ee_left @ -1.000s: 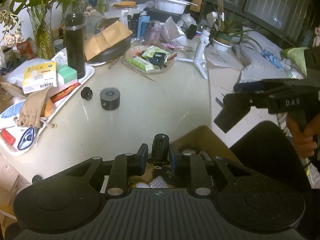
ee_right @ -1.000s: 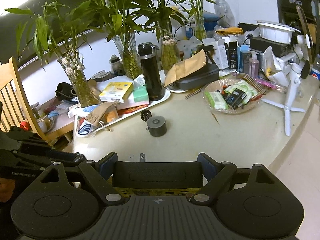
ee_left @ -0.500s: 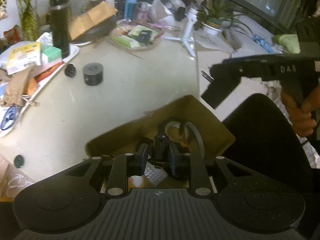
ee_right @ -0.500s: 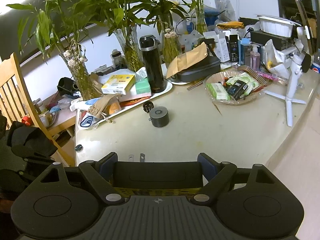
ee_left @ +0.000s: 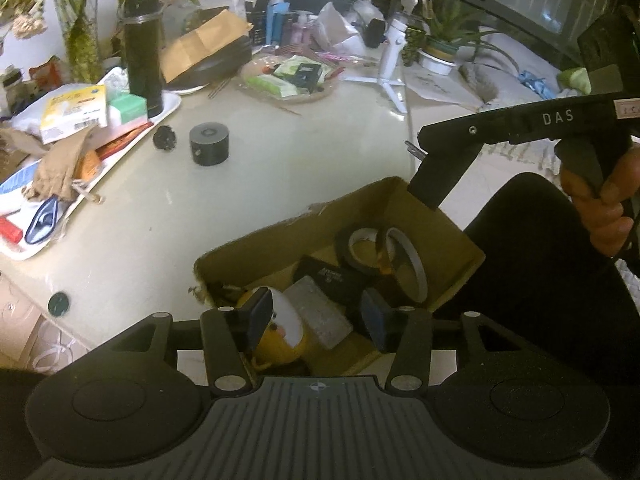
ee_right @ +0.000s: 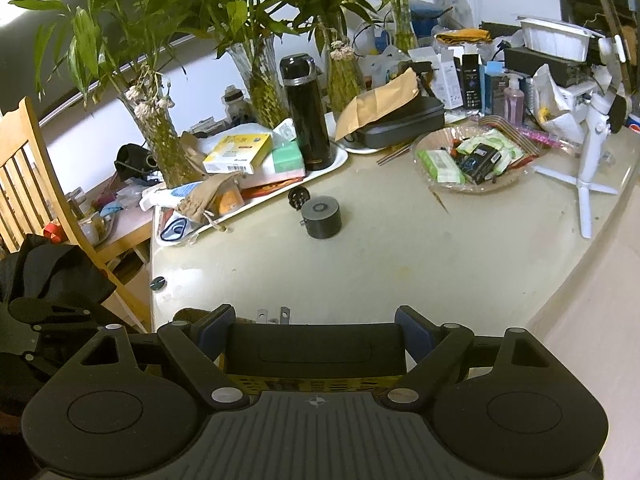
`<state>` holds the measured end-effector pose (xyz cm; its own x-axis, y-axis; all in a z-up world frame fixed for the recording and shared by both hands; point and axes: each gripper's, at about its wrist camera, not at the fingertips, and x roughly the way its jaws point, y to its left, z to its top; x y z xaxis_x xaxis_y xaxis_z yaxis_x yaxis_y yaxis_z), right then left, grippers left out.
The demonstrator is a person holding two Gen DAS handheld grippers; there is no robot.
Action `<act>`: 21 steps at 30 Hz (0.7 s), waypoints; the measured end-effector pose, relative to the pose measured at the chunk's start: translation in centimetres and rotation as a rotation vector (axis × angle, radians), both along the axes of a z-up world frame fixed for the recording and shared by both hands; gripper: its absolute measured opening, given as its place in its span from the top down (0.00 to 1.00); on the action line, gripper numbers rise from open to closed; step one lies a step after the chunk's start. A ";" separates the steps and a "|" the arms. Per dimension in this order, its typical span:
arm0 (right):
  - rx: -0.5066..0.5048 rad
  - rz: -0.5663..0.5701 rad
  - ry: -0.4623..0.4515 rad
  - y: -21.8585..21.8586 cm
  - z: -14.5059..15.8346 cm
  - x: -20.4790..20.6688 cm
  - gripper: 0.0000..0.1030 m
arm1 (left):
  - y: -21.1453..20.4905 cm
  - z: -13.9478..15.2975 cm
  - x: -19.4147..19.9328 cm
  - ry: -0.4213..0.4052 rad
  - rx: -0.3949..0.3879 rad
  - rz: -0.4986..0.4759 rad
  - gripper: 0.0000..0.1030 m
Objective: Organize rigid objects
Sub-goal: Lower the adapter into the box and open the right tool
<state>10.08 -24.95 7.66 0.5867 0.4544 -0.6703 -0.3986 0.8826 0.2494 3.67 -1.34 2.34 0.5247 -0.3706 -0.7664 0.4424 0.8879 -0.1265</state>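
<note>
At lower centre, our left claw (ee_left: pixel 316 318) is opening, nothing pinched, above the brown cardboard box (ee_left: pixel 436 224) holding two tape rings. Our right claw (ee_right: pixel 316 330) clenches a flat black plug adapter (ee_right: pixel 316 350). One matte black cylinder (ee_right: pixel 321 217) stands mid-table (ee_right: pixel 440 264).

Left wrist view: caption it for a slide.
Left tongs opening, empty, above a cardboard box of tape rolls and gadgets.

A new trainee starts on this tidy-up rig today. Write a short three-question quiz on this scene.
1. True or false: a tape roll lies in the cardboard box.
2. The right gripper grips: A a cup, B a black plug adapter, C a spoon.
3. What tall thing stands on the white tray?
Key: 1 true; 2 B; 3 the black flask.
</note>
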 end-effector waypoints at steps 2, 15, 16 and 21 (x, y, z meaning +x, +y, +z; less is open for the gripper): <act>0.000 0.008 0.003 0.4 -0.1 0.0 0.15 | 0.2 -0.1 -0.3 0.000 0.002 0.011 0.53; -0.004 0.061 0.013 3.4 -0.7 0.8 0.15 | 0.4 -0.3 -1.1 -0.019 0.042 0.051 0.53; -0.003 0.065 0.010 3.7 -0.6 1.0 0.15 | 0.5 -0.3 -1.1 -0.018 0.040 0.055 0.53; -0.002 0.094 -0.017 5.1 -0.1 1.4 0.14 | 1.0 -0.1 -1.1 -0.017 0.025 0.075 0.53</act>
<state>11.51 -19.82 7.52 0.5529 0.5061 -0.6619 -0.4834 0.8419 0.2399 2.54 -0.39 2.19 0.5631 -0.3107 -0.7657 0.3767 0.9213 -0.0969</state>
